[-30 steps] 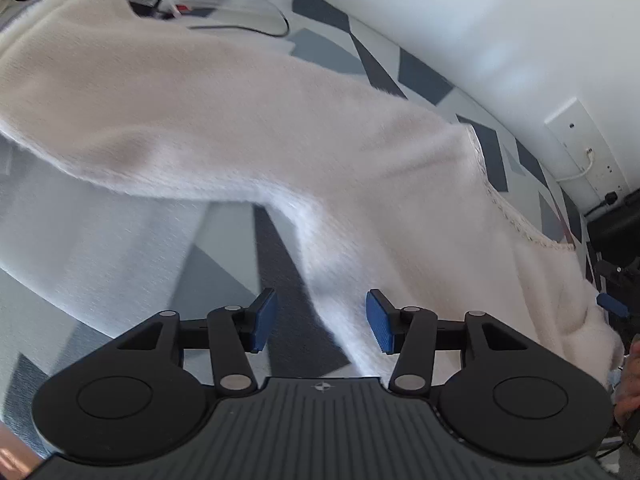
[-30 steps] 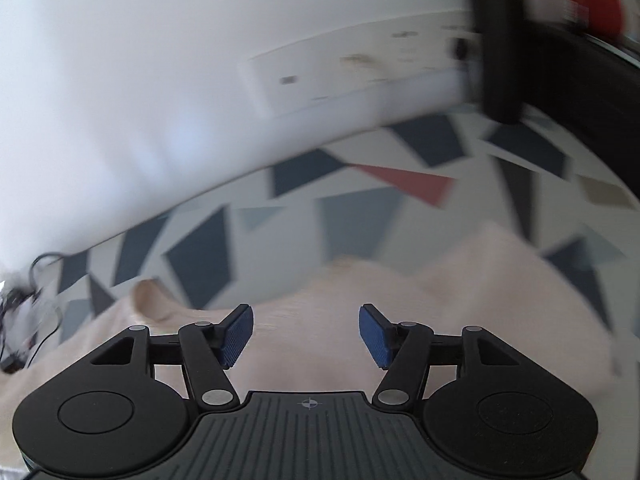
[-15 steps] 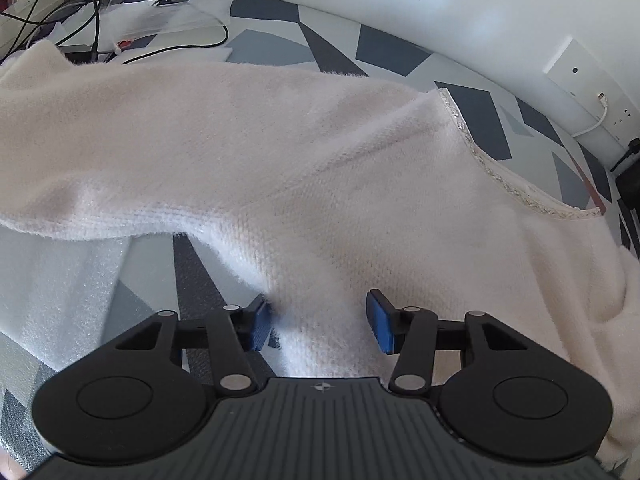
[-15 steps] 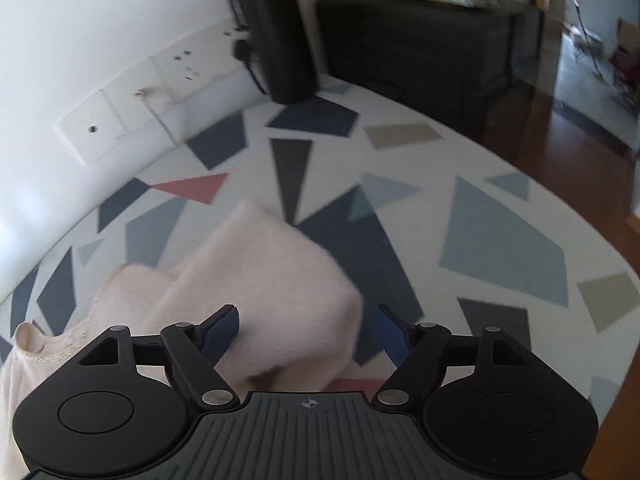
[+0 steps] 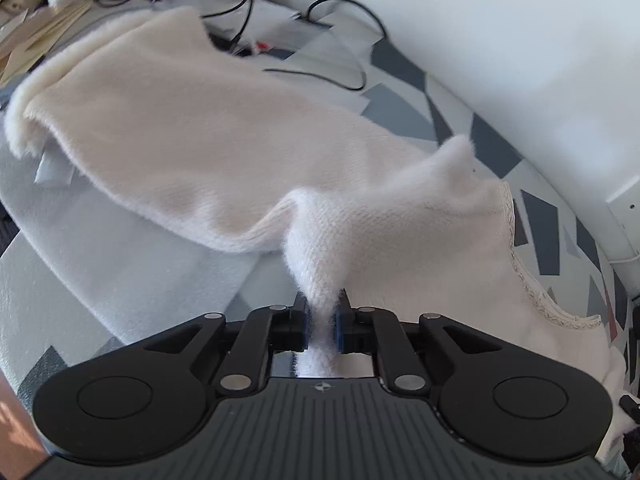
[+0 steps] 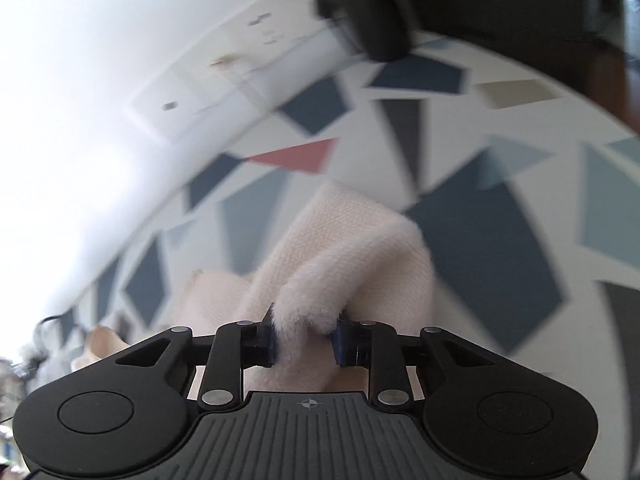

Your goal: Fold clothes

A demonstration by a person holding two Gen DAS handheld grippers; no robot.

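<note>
White wall and a bed-like surface (image 5: pixel 404 120) printed with grey, blue and red triangles form the work area; the garment lies across this surface.

Left gripper (image 5: pixel 322 322): the jaws are closing, with a narrow ridge of cream knit drawn up between the blue pads (image 5: pixel 305 326). The fabric bunches into a vertical pleat at the pinch and fans out above it, which indicates the pads are already pressing on it. The grip sits at the junction where a sleeve (image 5: pixel 168 140) leaves the body of the sweater (image 5: pixel 420 248), a suitable point for turning the sleeve inward.

Right gripper (image 6: pixel 306 340): the jaws are closing, with a thick, fluffy roll of the same garment (image 6: pixel 344 256) between them. The pads contact both sides of the roll. This part appears to be the other sleeve or a side edge; the blurred view does not settle which.

Outward from the left grip, the scalloped neckline (image 5: pixel 524 276) runs to the right, and the sleeve extends left toward cables (image 5: pixel 348 40) and papers at the far edge. Holding two separated points lets the garment be lifted and laid over itself evenly. Folding is judged to be at an early stage.
</note>
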